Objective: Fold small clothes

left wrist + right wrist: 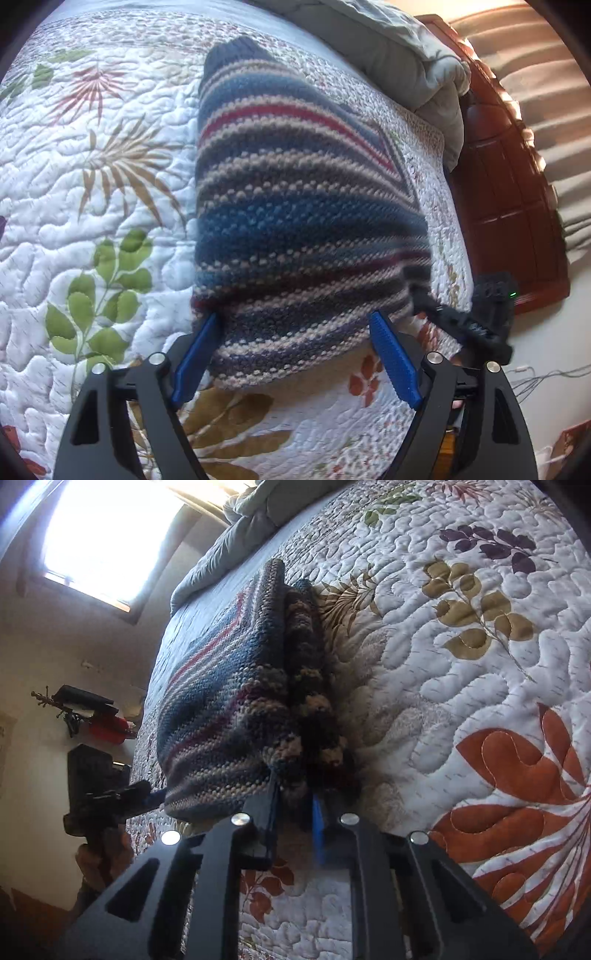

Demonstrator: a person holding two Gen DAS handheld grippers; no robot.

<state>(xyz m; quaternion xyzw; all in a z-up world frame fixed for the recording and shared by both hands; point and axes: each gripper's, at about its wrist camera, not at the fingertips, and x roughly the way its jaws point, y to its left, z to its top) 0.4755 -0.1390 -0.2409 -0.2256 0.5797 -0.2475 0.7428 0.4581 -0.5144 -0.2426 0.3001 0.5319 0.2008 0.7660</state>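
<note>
Blue-padded fingers point(207, 343) of the left gripper point(295, 354) stood wide apart, the near edge of the striped knit garment point(295, 206) hanging between them; neither pad clearly pressed on the wool. From there the garment ran up toward 12 o'clock, its blue, red and cream stripes blurred near the bottom. At 3 o'clock the right gripper point(476, 321) showed dark at the garment's right corner.

Seen from the right wrist, the right gripper point(295, 812) had its fingers point(318, 823) drawn close, pinching a bunched, doubled edge of the garment point(229, 686). The left gripper point(122, 797) sat at 9 o'clock, at the garment's other corner.

Beneath all lay the quilted bedspread point(74, 192) with leaf prints, a grey duvet point(406, 59) heaped at 1 o'clock, wooden bed frame point(509, 184) at 3 o'clock. A bright window point(107, 535) showed at 11 o'clock.
</note>
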